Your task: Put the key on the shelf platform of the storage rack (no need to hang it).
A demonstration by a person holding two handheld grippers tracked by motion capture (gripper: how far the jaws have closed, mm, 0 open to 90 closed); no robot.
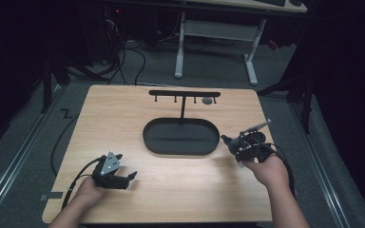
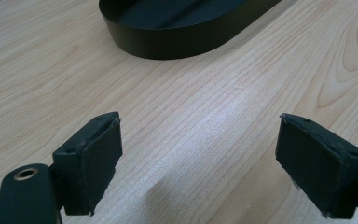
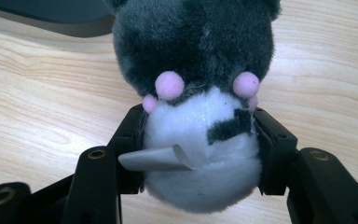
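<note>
A small plush toy (image 3: 200,102), dark grey on top with a white belly, pink nubs and a grey tag, sits squeezed between the jaws of my right gripper (image 3: 200,144). From above, that right gripper (image 1: 235,145) is just right of the black oval tray (image 1: 148,137), low over the wooden table (image 1: 123,109), and the plush toy (image 1: 228,141) pokes out toward the tray. My left gripper (image 1: 132,175) rests near the table's front left, jaws wide apart. Along its own jaws, the left gripper (image 2: 198,149) has only bare wood between its pads (image 2: 95,154).
A black T-shaped rack (image 1: 184,95) with small hooks rises from the tray's far side, a small grey object (image 1: 207,100) hanging near its right end. The tray's wall (image 2: 168,44) lies ahead of the left gripper. A white-legged desk (image 1: 214,33) stands beyond the table.
</note>
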